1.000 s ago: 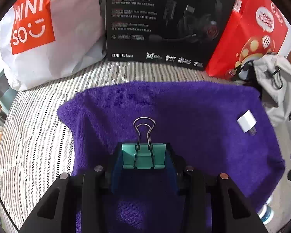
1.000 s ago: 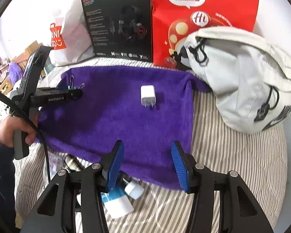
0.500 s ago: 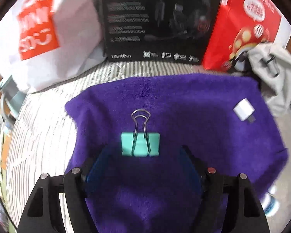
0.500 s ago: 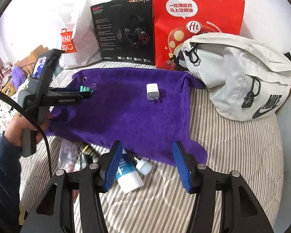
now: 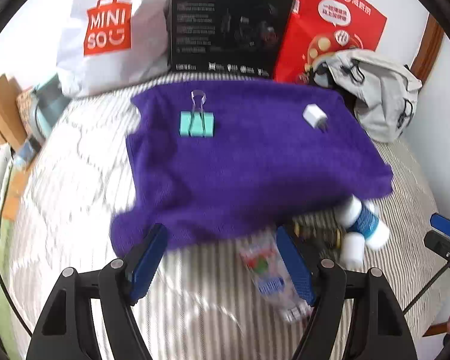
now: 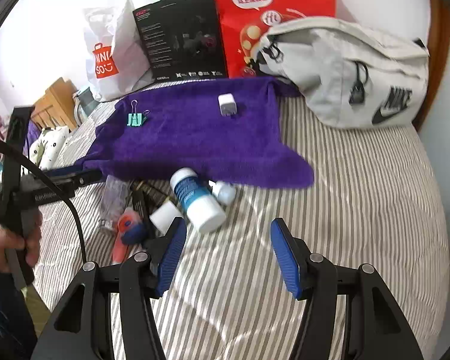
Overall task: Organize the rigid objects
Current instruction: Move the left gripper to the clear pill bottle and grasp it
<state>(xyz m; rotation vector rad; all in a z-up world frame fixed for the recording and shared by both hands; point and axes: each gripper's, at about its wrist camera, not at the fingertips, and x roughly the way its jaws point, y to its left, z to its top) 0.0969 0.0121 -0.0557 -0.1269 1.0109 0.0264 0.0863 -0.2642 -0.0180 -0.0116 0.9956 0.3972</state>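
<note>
A teal binder clip lies on the purple towel near its far left corner. A white charger plug rests further right on the towel. My left gripper is open and empty, hovering over the towel's near edge. My right gripper is also open and empty above the striped bed. In front of the towel lie a white-and-blue bottle, small white caps and a clear packet.
Against the wall stand a white shopping bag, a black headset box and a red bag. A grey sling bag lies at the right. A hand holds the left gripper at the left edge.
My left gripper has opened, let go of the binder clip and drawn back toward the towel's near edge. The right gripper has pulled back too, bringing the bottle pile into view.
</note>
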